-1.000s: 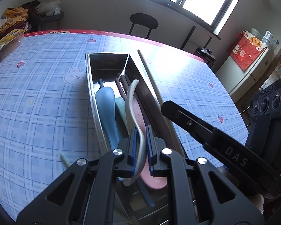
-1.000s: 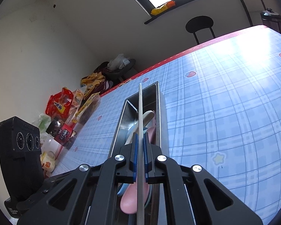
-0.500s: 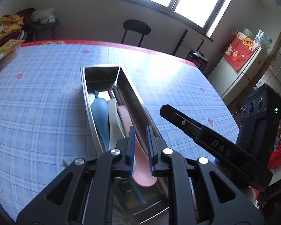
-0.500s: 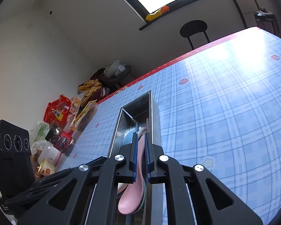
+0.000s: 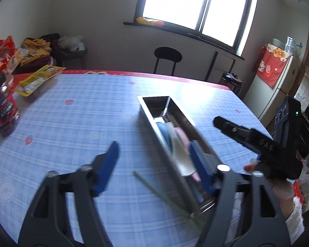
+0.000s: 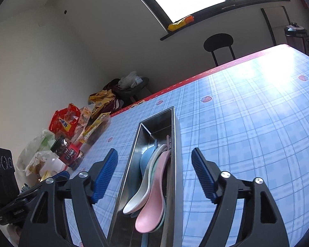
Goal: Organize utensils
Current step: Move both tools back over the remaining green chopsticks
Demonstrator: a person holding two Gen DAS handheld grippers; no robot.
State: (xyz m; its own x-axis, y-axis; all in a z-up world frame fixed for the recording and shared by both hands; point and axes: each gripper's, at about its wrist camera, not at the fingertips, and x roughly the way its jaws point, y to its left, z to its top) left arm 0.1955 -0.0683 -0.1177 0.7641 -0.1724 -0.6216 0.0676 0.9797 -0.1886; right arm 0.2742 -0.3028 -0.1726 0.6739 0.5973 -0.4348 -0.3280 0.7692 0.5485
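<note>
A long steel utensil tray (image 6: 176, 135) lies on the blue plaid table; it also shows in the left wrist view (image 5: 148, 105). In it lie a white spoon (image 6: 143, 189), a pink spoon (image 6: 154, 201) and a blue spoon (image 6: 145, 158). A thin green chopstick (image 5: 154, 187) lies on the table left of the tray. My left gripper (image 5: 154, 164) is open and empty above the table and tray edge. My right gripper (image 6: 154, 170) is open and empty, straddling the tray from above. The right gripper also shows in the left wrist view (image 5: 257, 144).
A red-labelled jar (image 5: 3, 111) and snack packets (image 5: 37, 78) stand at the table's left edge; they show in the right wrist view too (image 6: 67, 152). A black chair (image 5: 167, 58) stands beyond the far edge. The tablecloth (image 6: 247, 123) lies right of the tray.
Both grippers have opened wide and pulled back up from the tray. The white spoon and the chopstick they held a second ago now lie in the tray.
</note>
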